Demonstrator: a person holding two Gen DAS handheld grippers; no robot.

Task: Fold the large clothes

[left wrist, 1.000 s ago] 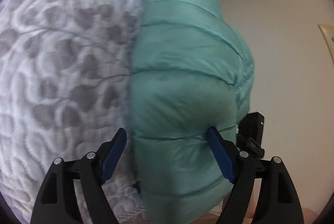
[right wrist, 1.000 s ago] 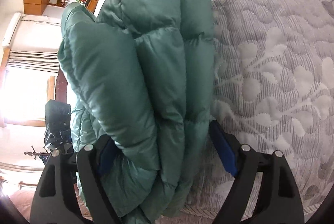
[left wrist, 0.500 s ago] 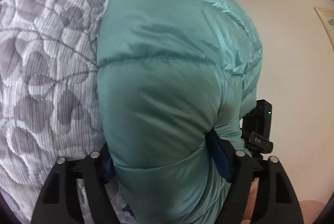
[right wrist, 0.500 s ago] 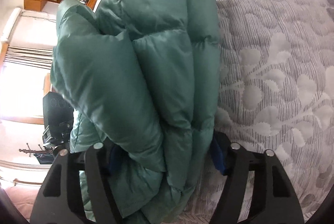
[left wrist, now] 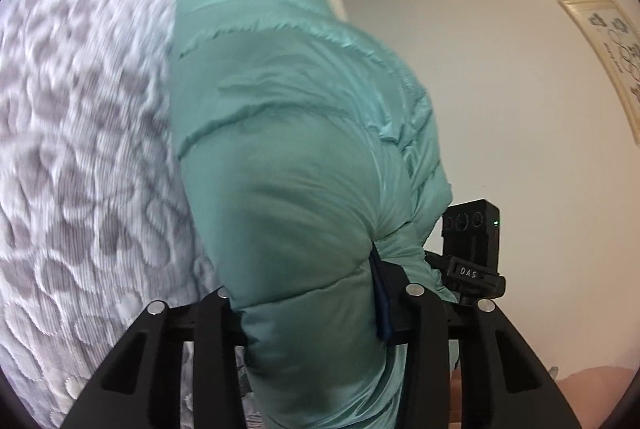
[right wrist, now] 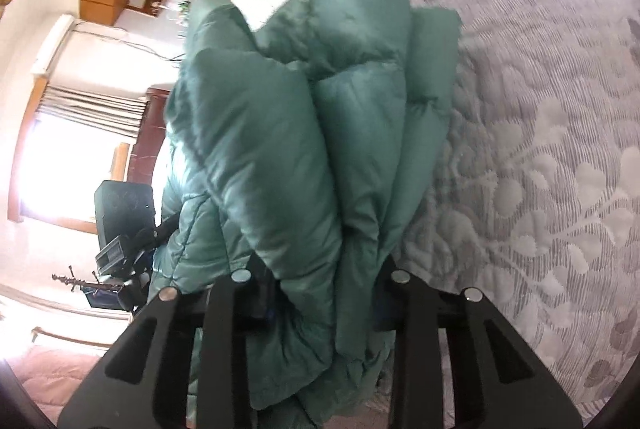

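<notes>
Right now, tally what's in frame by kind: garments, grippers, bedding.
Green puffer jacket: 1
Grippers: 2, the left gripper and the right gripper, both clamped on the jacket
Patterned grey bedspread: 1
Total: 4

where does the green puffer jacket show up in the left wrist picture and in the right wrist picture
Left wrist: green puffer jacket fills the centre, pinched in the left claw.
Right wrist: jacket centre, bunched folds clamped in the right claw.
Shared landmark: grey leaf-patterned bedspread.
</notes>
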